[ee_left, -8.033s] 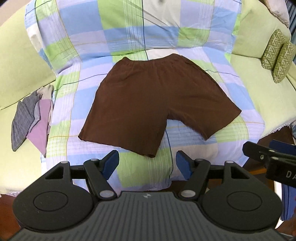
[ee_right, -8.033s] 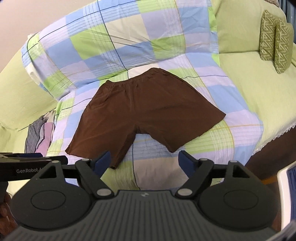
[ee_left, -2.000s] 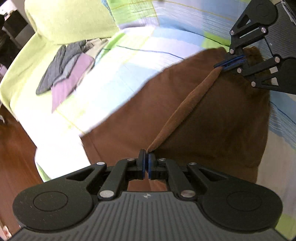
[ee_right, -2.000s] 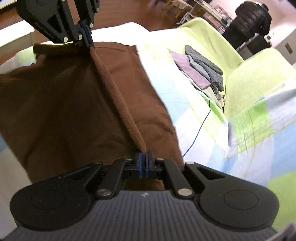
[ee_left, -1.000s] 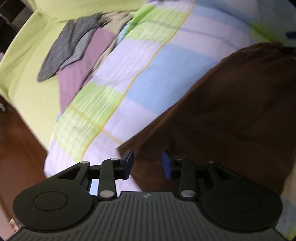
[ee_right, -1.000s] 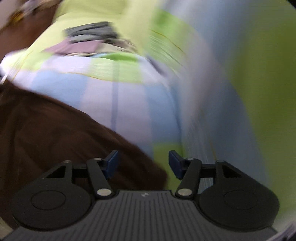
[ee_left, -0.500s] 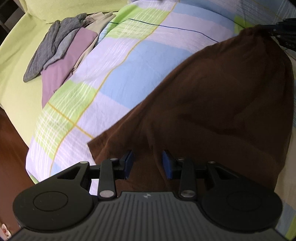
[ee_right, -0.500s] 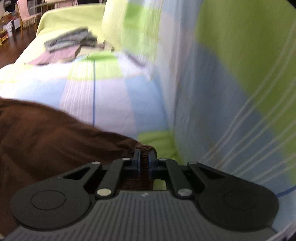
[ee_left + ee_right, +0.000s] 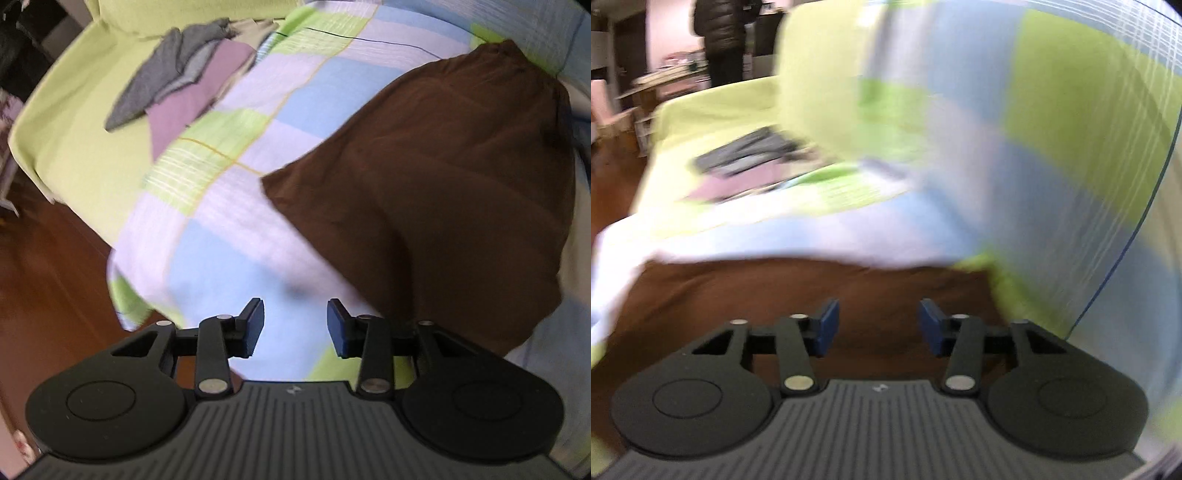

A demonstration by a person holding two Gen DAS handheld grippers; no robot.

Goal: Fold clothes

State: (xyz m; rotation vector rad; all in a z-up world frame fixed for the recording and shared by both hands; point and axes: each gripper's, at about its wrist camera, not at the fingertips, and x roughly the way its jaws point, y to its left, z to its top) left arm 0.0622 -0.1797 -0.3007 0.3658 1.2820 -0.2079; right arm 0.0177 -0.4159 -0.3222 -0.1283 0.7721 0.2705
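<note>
The brown shorts [image 9: 436, 177] lie folded in half lengthwise on the checked blue, green and lilac sheet [image 9: 229, 229]. My left gripper [image 9: 295, 328] is open over bare sheet, just left of the shorts' near leg hem, with nothing between its fingers. In the blurred right wrist view the shorts [image 9: 812, 291] spread across the lower half, and my right gripper [image 9: 875, 326] hangs open just above the brown fabric, holding nothing.
A pile of grey and mauve clothes [image 9: 184, 88] lies on the light green sofa cover [image 9: 81, 122] to the left. Wooden floor [image 9: 48, 280] shows beyond the sheet's edge. A person in a dark jacket [image 9: 724, 40] stands far back in the room.
My right gripper has let go of the waistband and opened. My left gripper, open before, has drawn back left off the shorts onto bare sheet. Both views blur from motion.
</note>
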